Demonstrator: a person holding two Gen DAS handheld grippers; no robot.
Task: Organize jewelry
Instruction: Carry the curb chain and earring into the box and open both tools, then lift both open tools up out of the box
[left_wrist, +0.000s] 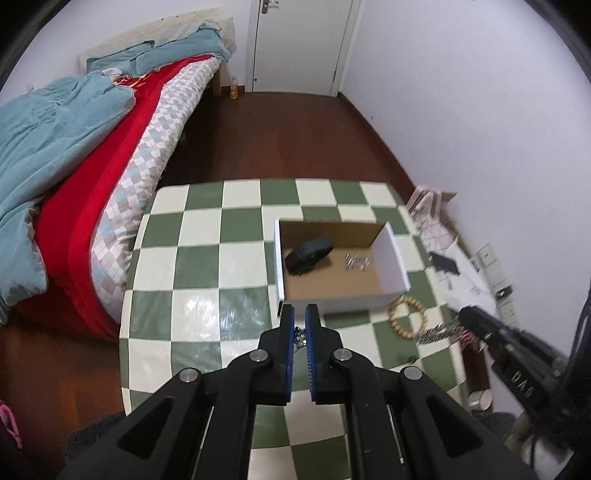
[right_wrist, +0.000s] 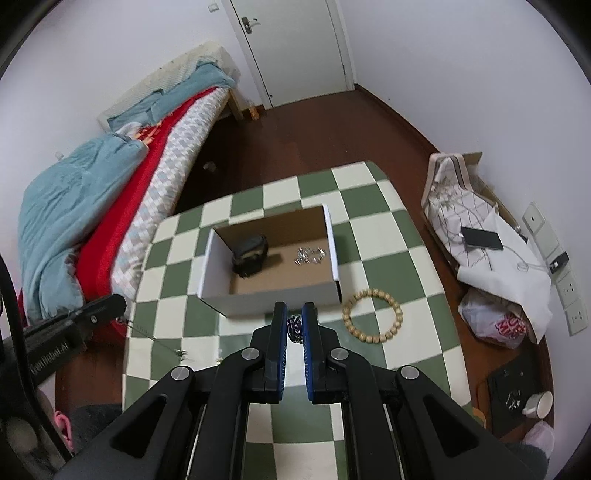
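Table (right_wrist: 373, 229): green-and-white checked top, beside a bed (right_wrist: 110, 184).

Box (right_wrist: 273, 295): open cardboard, mid-table; holds a black watch (right_wrist: 249, 254) at left and a silver bracelet (right_wrist: 310, 255) at right.

Bead bracelet (right_wrist: 373, 314): wooden ring, on the table just right of the box's near corner.

Left gripper (left_wrist: 299, 325): clenched on a thin silver chain (left_wrist: 300, 338), near the box's near wall.

Right gripper (right_wrist: 294, 323): clenched on a dark chain (right_wrist: 294, 326), just in front of the box.
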